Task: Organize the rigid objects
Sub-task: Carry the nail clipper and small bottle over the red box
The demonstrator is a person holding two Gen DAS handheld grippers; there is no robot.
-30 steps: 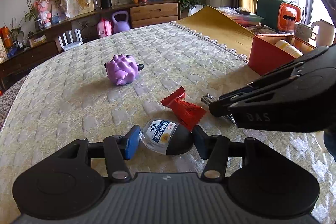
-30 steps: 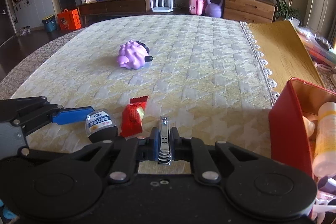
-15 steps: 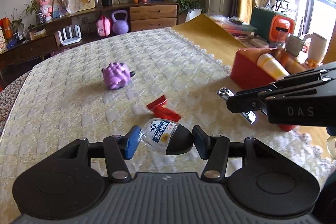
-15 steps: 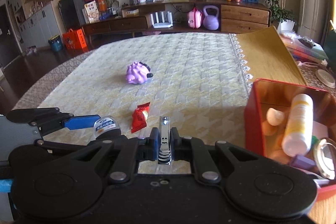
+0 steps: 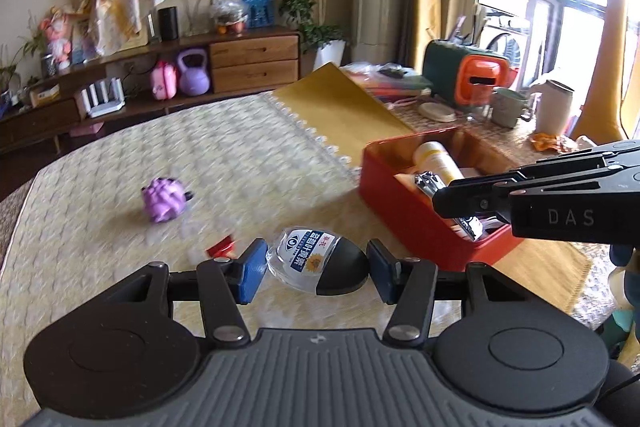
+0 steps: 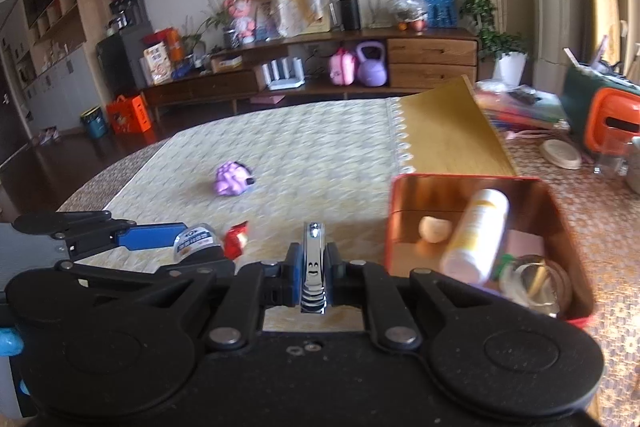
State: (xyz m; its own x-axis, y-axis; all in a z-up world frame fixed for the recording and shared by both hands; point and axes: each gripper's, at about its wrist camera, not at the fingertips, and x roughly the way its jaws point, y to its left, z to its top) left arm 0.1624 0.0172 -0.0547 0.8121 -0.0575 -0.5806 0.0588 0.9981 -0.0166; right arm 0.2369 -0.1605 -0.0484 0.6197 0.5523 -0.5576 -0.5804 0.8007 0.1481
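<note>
Two grippers are holding items: the left gripper [image 5: 316,269] is clamping a small bottle [image 5: 316,261]; the right gripper [image 6: 314,263] is pinching a nail clipper [image 6: 314,267], red box [image 6: 400,227] at its 2 o'clock.

Black grippers, blue fingers [image 5: 253,271], "DAS" lettering, silver rivets

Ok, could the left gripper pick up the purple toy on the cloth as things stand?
Probably not yet. The left gripper is shut on the small bottle, so its fingers are occupied. The path to the purple toy looks free; only the red packet lies nearby.
</note>
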